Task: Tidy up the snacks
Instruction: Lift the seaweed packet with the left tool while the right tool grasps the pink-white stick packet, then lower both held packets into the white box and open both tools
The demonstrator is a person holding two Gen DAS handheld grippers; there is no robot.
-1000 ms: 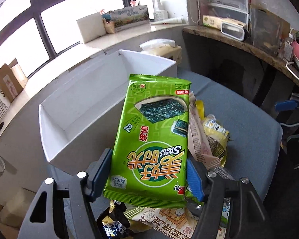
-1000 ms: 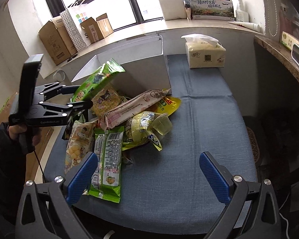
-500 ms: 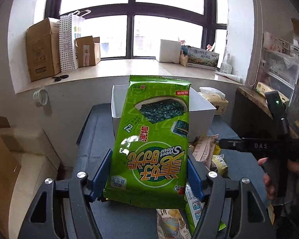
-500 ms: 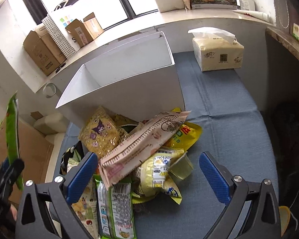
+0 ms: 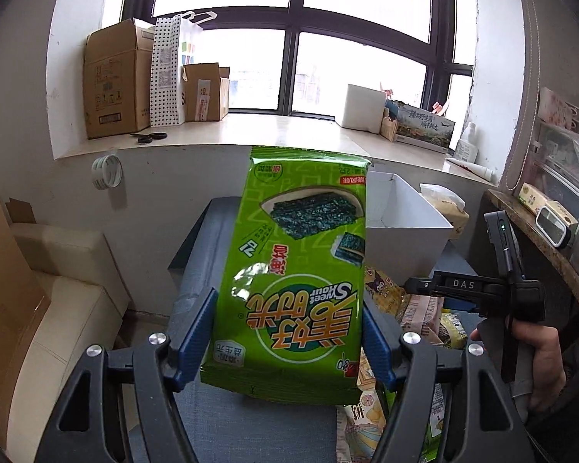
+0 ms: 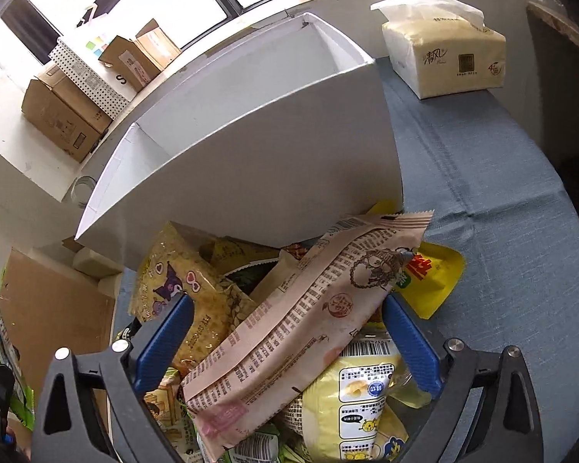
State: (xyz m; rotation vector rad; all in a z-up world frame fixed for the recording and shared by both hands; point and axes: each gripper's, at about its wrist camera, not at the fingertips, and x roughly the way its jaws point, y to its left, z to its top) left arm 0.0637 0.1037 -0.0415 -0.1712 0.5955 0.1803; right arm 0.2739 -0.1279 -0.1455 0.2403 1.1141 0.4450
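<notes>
Left gripper (image 5: 289, 341): angled moderately downward, blue fingers (image 5: 195, 333) clamped on both side edges of the green seaweed pack (image 5: 297, 270), pack upright between them. Right gripper (image 6: 287, 341): pitched steeply down over the snack pile, jaws wide and closing, the long pink packet (image 6: 305, 328) lying between them, fingers (image 6: 411, 341) not pressing it. Right of the seaweed pack, the person's right hand (image 5: 536, 355) wraps the right gripper's handle.

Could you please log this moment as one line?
left gripper: shut on green seaweed packet | right gripper: closing around pink packet | white box: empty
</notes>
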